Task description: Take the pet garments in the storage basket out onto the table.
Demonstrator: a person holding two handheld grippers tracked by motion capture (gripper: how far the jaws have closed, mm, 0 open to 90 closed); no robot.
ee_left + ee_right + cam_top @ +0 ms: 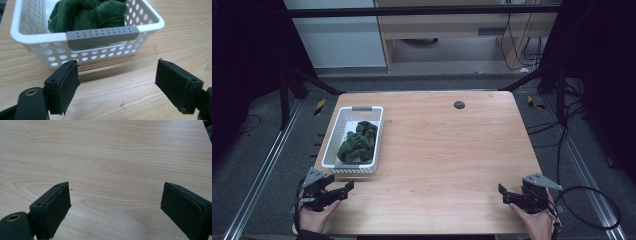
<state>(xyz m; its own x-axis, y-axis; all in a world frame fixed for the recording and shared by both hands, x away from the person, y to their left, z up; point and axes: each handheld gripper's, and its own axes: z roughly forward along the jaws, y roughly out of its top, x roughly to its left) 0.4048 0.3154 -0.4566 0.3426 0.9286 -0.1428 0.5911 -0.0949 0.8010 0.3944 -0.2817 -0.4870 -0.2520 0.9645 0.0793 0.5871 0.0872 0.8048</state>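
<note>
Green cloth (358, 142) bunched inside white perforated basket (332, 145) at counter (452, 150) left; left gripper (343, 190) just short of basket's near grey handle (102, 35), jaws wide apart, empty; right gripper (506, 194) near right corner, jaws likewise spread, empty.

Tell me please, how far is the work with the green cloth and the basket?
Looks done: the green cloth lies crumpled inside the white basket. In hand: nothing; the left gripper and right gripper are open and empty near the table's front edge. What remains is unclear.
</note>
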